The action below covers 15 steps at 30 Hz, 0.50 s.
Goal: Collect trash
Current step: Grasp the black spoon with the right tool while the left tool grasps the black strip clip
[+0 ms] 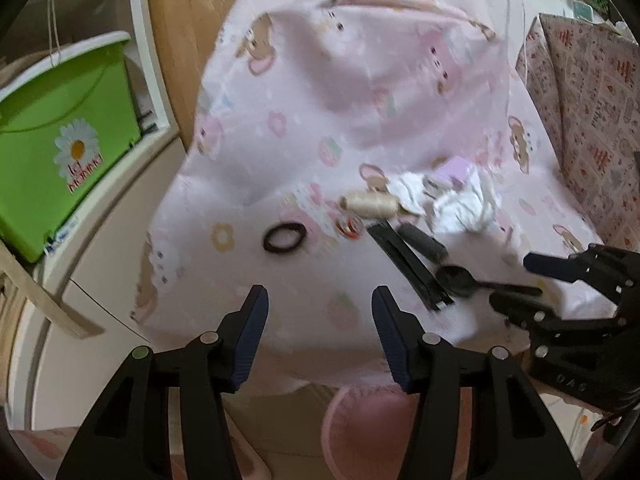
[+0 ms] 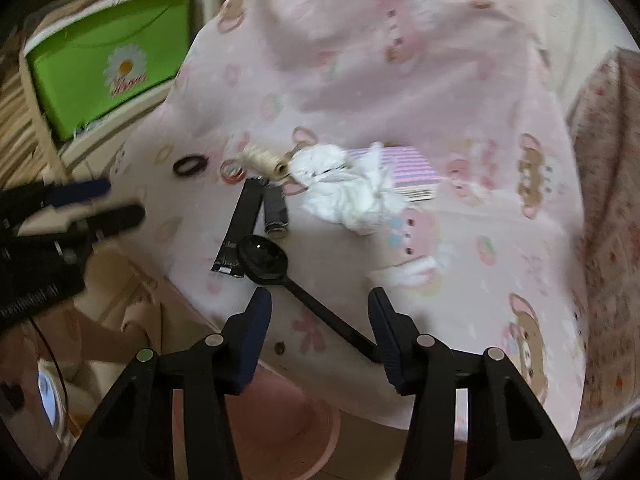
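On a pink cartoon-print cloth lie crumpled white tissue (image 1: 460,200) (image 2: 348,196), a black spoon (image 1: 456,280) (image 2: 264,260), a flat black wrapper (image 1: 404,260) (image 2: 240,224), a small dark tube (image 1: 424,242) (image 2: 276,212), a cream thread spool (image 1: 370,204) (image 2: 262,162) and a black hair tie (image 1: 284,238) (image 2: 189,165). My left gripper (image 1: 320,312) (image 2: 108,202) hovers open over bare cloth, below the hair tie. My right gripper (image 2: 320,312) (image 1: 520,284) is open around the spoon's handle, whose end lies by the right finger; the pads do not press on it.
A purple-striped box (image 2: 408,172) sits behind the tissue. A pink round bin (image 2: 280,420) (image 1: 372,420) stands on the floor under the cloth's near edge. A green tub with a daisy print (image 1: 60,128) (image 2: 108,68) is on a white shelf at left. Patterned cushions (image 1: 592,100) are at right.
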{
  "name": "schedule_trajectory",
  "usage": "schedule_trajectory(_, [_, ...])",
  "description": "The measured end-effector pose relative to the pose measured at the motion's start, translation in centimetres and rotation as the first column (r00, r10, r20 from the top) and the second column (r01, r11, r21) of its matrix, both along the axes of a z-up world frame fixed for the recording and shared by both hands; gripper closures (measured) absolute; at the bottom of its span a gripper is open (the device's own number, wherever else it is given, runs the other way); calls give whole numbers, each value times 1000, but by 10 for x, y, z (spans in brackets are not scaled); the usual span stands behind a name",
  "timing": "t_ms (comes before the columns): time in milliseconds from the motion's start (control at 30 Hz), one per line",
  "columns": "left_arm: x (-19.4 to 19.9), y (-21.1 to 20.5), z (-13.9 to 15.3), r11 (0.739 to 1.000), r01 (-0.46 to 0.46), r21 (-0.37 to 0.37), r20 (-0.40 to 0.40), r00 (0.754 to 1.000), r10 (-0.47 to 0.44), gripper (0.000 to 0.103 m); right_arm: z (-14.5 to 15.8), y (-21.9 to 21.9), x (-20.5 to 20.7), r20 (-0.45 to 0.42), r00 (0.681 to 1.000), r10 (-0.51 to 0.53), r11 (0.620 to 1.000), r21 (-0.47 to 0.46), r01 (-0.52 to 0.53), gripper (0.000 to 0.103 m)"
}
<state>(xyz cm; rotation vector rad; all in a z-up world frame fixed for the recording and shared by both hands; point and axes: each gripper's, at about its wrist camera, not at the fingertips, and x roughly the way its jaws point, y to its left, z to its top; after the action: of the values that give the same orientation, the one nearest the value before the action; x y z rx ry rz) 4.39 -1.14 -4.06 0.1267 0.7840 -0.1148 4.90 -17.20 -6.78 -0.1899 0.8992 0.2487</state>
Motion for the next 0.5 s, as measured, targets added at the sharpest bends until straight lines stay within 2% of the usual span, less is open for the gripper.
schedule_trajectory(100, [3, 4, 1, 1000, -5, -22, -3, 1000, 5, 50, -7, 5, 9, -12, 1000, 16, 1000, -17, -16, 51])
schedule_trajectory(200, [7, 5, -1, 999, -2, -45, -27, 1000, 1, 50, -11, 8, 18, -27, 999, 29, 1000, -1, -29, 57])
schedule_trajectory(267, [9, 5, -2, 999, 2, -53, -32, 999, -4, 50, -12, 8, 22, -40, 999, 36, 999, 22, -35, 68])
schedule_trajectory(300, [9, 4, -1, 999, 5, -52, -30, 1000, -7, 50, -12, 8, 24, -47, 998, 40, 998, 41, -38, 71])
schedule_trajectory(367, [8, 4, -1, 999, 11, -52, -29, 1000, -13, 50, -12, 9, 24, -47, 998, 36, 999, 36, -34, 88])
schedule_trajectory(400, [9, 4, -2, 998, 14, -54, -31, 999, -16, 50, -11, 10, 24, -53, 998, 40, 998, 40, -38, 93])
schedule_trajectory(500, [10, 3, -5, 998, 23, -62, -48, 999, -26, 50, -10, 10, 25, -72, 997, 38, 997, 73, -33, 96])
